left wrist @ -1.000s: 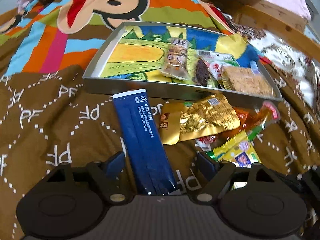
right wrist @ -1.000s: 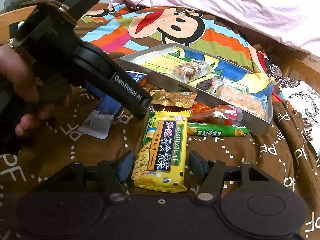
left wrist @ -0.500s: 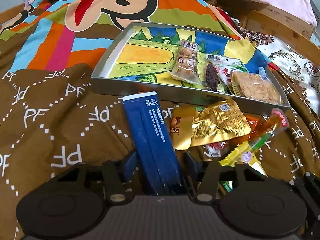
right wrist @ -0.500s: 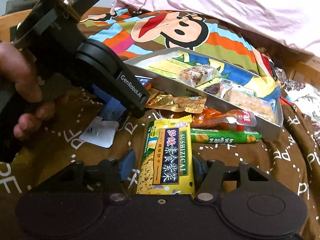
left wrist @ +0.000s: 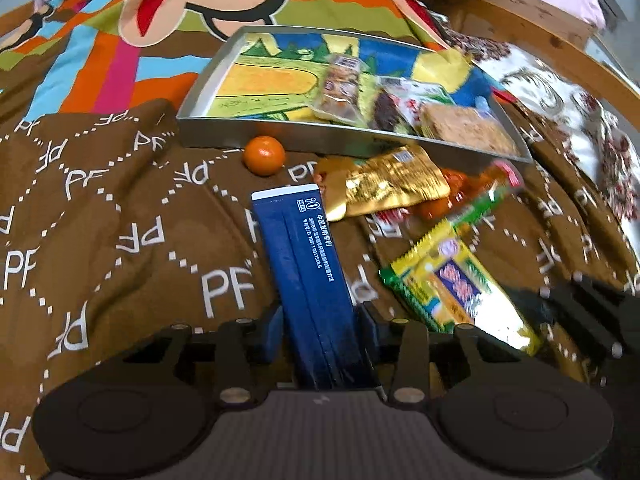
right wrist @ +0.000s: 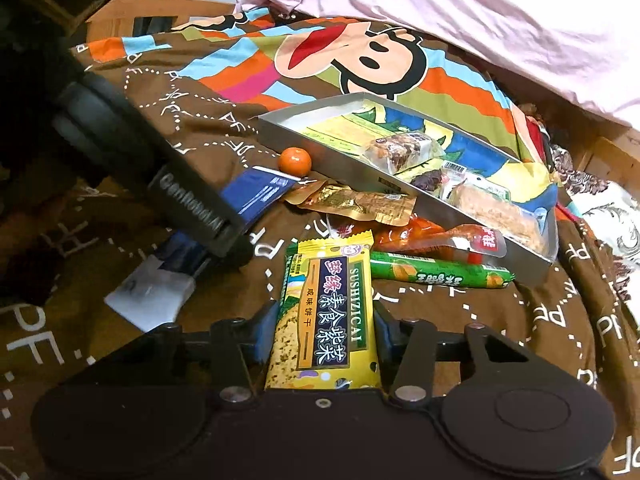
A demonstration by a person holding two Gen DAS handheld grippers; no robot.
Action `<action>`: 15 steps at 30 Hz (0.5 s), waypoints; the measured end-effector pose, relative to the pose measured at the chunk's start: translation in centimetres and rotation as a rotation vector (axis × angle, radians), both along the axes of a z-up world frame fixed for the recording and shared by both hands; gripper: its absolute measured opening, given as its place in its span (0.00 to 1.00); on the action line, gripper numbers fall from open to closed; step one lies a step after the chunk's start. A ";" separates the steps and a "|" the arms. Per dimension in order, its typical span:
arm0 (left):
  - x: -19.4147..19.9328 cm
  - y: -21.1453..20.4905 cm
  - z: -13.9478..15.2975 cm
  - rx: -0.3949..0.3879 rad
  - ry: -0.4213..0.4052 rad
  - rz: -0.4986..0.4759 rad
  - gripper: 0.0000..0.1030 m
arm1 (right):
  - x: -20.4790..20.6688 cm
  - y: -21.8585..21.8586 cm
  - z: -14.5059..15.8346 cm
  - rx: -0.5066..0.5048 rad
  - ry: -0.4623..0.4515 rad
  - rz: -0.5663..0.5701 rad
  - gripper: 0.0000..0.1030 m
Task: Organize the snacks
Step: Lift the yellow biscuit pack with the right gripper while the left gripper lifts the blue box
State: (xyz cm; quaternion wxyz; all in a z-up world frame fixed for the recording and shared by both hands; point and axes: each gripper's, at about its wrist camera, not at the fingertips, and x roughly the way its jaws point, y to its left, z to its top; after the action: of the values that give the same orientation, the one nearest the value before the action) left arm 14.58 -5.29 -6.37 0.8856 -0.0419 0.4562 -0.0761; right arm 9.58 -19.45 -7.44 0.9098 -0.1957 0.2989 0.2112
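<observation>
Dim, warm light — fisheye-bent edges, right side motion-blurred.

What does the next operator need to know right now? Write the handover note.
Left gripper: jaws closing on the blue packet, pads at its sides.
Right gripper: jaws closing around the yellow cracker packet, pads at its edges.
Metal tray on the bedspread already holds a few snacks toward one end.
Still loose in front of the tray: gold pouch, green stick pack, orange-red sausage pack, small orange.
Left to do: put both gripped packets in the tray, then the loose ones.
</observation>
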 end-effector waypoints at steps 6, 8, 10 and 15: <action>0.7 0.2 -0.4 -0.018 0.010 0.002 0.44 | 0.2 0.2 -0.9 -0.013 -0.019 0.003 0.51; 0.5 0.0 -0.5 -0.005 0.003 -0.007 0.44 | 0.2 0.2 -1.1 -0.017 -0.029 0.008 0.51; 0.2 -0.2 -0.4 0.009 -0.002 -0.013 0.42 | 0.1 0.4 -1.1 -0.026 -0.036 0.014 0.49; -1.0 -0.6 0.1 0.005 0.010 -0.032 0.41 | -0.7 0.6 -0.7 -0.067 -0.061 0.036 0.49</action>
State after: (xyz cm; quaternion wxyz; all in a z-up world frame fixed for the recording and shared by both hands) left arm 13.53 -5.92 -6.23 0.8820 -0.0330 0.4615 -0.0889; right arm 8.89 -18.87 -8.13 0.9075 -0.2379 0.2743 0.2112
